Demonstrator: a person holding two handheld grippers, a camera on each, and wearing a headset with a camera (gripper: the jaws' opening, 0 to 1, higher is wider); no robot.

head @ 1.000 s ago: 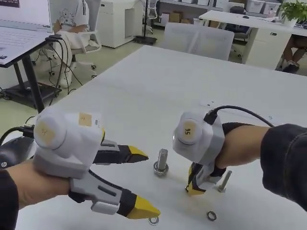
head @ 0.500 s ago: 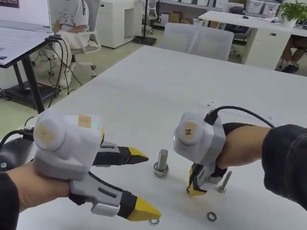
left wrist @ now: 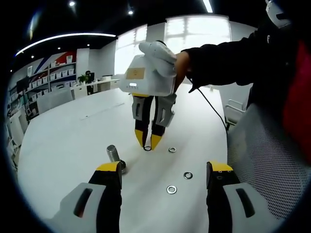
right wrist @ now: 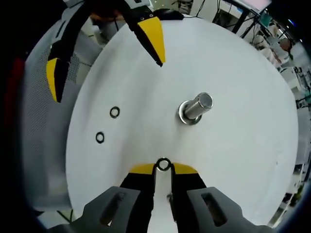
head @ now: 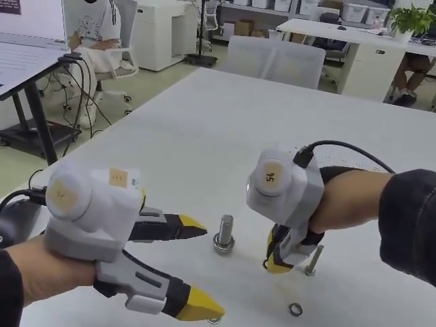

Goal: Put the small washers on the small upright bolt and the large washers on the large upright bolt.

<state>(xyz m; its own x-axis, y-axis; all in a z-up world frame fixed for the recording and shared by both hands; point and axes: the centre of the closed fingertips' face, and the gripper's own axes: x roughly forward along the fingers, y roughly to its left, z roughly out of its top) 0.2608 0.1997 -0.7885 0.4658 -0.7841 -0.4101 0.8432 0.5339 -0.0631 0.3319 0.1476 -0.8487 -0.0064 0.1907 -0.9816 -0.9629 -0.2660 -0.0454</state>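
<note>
right tongs tipped down, seemingly pinching washer; left tongs splayed

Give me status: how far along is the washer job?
Done: one washer seems to sit around the base of the large bolt. In hand: the right gripper is shut on a small washer, beside the small bolt, not yet on it; the left gripper is open and holds nothing. Left: that washer, plus at least three loose washers on the table.
</note>
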